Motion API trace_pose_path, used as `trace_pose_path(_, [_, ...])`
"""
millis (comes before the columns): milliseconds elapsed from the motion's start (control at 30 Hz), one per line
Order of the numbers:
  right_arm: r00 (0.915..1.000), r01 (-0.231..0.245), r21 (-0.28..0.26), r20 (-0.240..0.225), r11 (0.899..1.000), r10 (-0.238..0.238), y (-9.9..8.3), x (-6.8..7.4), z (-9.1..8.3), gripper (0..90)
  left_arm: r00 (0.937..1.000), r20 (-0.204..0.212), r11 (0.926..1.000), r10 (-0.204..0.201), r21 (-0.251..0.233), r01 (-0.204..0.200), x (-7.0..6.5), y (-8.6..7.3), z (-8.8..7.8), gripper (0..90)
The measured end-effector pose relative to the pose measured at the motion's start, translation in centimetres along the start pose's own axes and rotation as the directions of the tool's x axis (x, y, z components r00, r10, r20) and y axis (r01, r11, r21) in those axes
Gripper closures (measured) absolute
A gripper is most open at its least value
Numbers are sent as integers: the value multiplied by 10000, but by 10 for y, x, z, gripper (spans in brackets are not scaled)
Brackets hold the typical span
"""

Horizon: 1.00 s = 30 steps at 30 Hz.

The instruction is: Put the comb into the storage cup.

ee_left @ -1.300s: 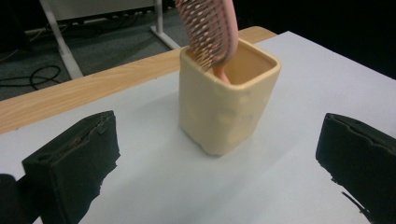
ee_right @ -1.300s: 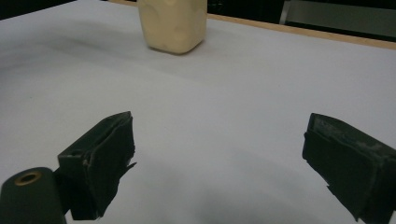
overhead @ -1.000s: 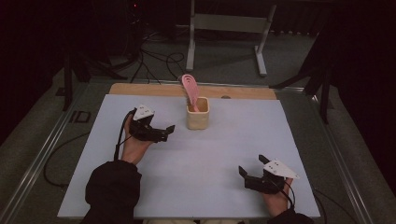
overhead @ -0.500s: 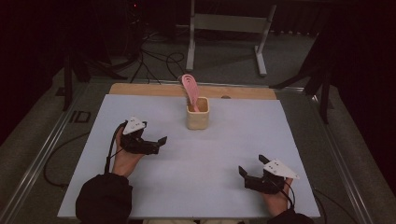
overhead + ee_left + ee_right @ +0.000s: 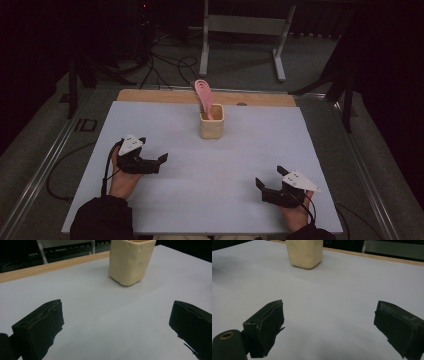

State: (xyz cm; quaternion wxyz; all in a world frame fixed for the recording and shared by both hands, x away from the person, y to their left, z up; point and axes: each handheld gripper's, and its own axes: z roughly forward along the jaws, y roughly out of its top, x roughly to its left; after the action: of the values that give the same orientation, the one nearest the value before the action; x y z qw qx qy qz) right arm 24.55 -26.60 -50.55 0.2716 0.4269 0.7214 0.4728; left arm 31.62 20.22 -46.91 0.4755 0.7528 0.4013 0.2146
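The cup (image 5: pixel 211 128) is located ahead of the left gripper (image 5: pixel 161 163), which is nearer. Both the left and the right gripper (image 5: pixel 260 189) are held wide open and empty.

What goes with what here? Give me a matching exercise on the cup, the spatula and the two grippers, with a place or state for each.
Things:
1. cream cup
2. pink spatula
3. left gripper
4. right gripper

Places or states:
A. open, near the table's front right
B. stands in the cup, leaning
C. upright at mid-table, towards the back
D. open, at front left

Pairs: 1-C, 2-B, 3-D, 4-A
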Motion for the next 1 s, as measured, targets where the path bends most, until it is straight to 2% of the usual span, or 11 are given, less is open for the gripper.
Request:
trace_pose_path(200, [10000,-61,-69,8,10000,61,0,-1,-1,89,9997,-225,9999,56,-141,-59,1,-10,-9,0])
trace_pose_path(800, [9999,-113,-177,105,9998,115,3,-7,-7,89,9965,-805,9992,-234,-350,207,14,-39,-43,0])
trace_pose_path(1000, [9998,-144,-241,94,9996,146,2,-7,-9,89,9942,-1042,9973,-259,-706,186,19,-46,-57,0])
